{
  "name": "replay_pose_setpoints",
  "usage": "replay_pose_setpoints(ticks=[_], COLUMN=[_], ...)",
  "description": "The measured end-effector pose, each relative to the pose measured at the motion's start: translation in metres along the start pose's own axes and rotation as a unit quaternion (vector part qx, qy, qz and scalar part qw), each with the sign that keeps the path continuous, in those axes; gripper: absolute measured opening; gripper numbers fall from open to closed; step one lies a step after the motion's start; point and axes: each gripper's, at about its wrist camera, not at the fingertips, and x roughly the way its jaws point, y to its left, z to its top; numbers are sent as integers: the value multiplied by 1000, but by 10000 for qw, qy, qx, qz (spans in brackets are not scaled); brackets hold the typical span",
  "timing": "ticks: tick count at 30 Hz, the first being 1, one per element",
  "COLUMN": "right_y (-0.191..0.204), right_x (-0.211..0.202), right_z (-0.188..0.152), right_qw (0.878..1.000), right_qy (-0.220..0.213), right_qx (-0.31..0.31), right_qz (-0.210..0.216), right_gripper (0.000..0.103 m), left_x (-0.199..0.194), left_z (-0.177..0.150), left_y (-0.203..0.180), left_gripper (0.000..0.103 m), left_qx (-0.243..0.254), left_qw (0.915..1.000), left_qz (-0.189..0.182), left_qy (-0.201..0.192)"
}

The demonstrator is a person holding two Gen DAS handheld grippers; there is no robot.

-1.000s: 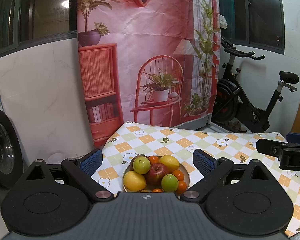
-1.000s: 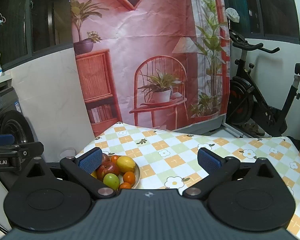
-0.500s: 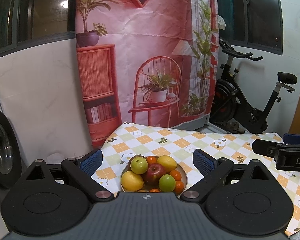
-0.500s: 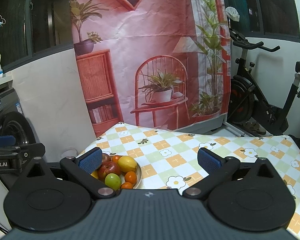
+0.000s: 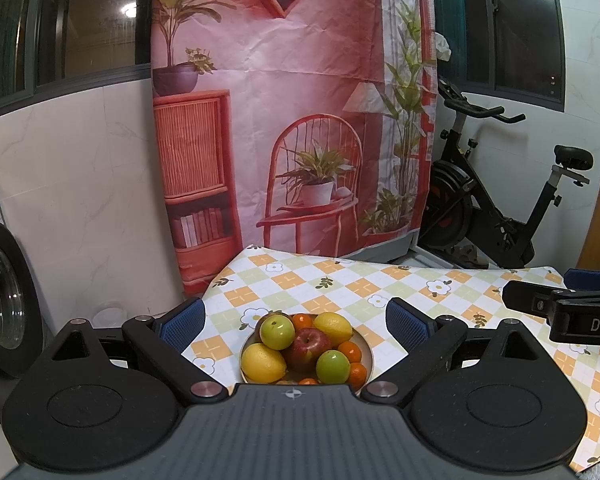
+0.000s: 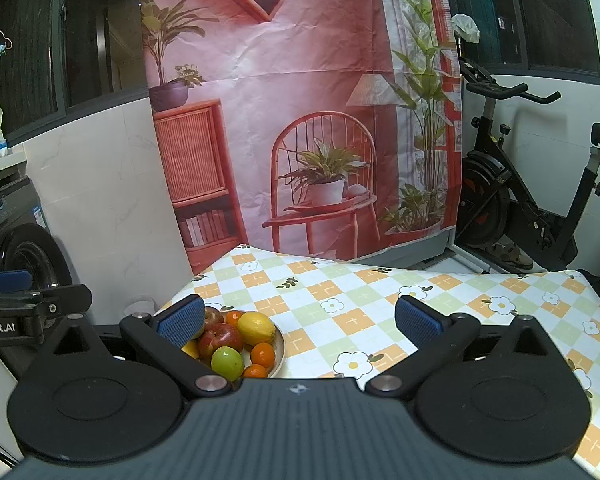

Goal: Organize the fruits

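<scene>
A round plate (image 5: 369,354) of fruit stands near the table's left front corner. It holds a red apple (image 5: 309,345), two green apples (image 5: 277,332), two lemons (image 5: 262,362) and several small oranges (image 5: 349,351). My left gripper (image 5: 296,322) is open and empty, held above and behind the plate. My right gripper (image 6: 300,320) is open and empty over the tablecloth, with the plate (image 6: 280,350) by its left finger. The red apple (image 6: 220,340), a lemon (image 6: 256,327) and a green apple (image 6: 227,362) show there.
The table has a checked floral cloth (image 6: 380,300). A printed pink backdrop (image 5: 292,120) hangs behind it. A washing machine (image 6: 20,248) stands at left and an exercise bike (image 5: 500,208) at right. The right gripper shows in the left wrist view (image 5: 560,304).
The left gripper has shifted slightly, so the plate sits a little lower and nearer in its view. Both grippers stay open.
</scene>
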Motion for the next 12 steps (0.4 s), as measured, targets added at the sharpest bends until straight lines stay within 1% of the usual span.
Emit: replay_pose_setpoints(ticks=[12], right_y=[5], right_x=[1], right_z=[2], right_qw=[10000], right_qy=[17], right_qx=[10], right_qz=[17], right_gripper=[103], left_x=[-1], left_z=[0], left_y=[-1], left_gripper=[98], left_qx=[-20], left_qw=[10000], left_qz=[-6], left_qy=[-33])
